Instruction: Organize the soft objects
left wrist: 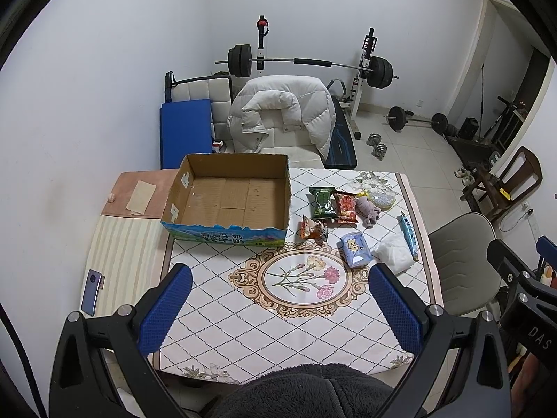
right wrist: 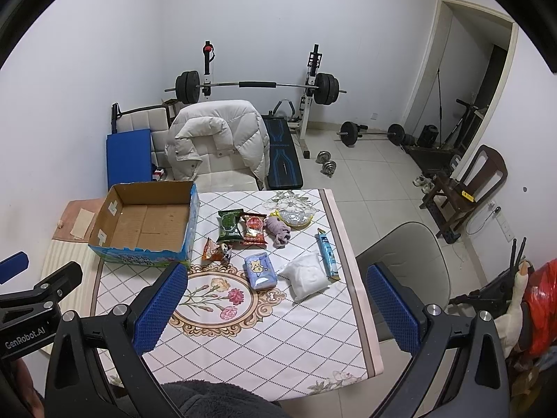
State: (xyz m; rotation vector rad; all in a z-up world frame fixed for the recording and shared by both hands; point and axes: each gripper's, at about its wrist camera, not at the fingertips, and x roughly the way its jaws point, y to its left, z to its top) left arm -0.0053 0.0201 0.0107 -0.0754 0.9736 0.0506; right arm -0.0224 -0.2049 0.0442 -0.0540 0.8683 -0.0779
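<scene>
An empty cardboard box (left wrist: 229,198) (right wrist: 146,224) stands at the table's back left. To its right lie soft items: a green snack bag (left wrist: 323,202) (right wrist: 229,226), a red snack bag (left wrist: 346,206) (right wrist: 254,231), an orange packet (left wrist: 313,229) (right wrist: 216,250), a purple cloth (left wrist: 369,210) (right wrist: 278,231), a blue tissue pack (left wrist: 355,249) (right wrist: 260,271), a white bag (left wrist: 393,256) (right wrist: 308,277) and a long blue tube pack (left wrist: 408,235) (right wrist: 328,254). My left gripper (left wrist: 280,303) hovers open above the table's near edge. My right gripper (right wrist: 275,306) is open too, held above the near right corner.
A phone (left wrist: 93,291) lies on the striped mat at the left. A clear bag of beads (left wrist: 381,196) sits at the back right. A grey chair (right wrist: 407,264) stands right of the table, a jacket-draped chair (left wrist: 282,118) behind it. Weights lie on the floor.
</scene>
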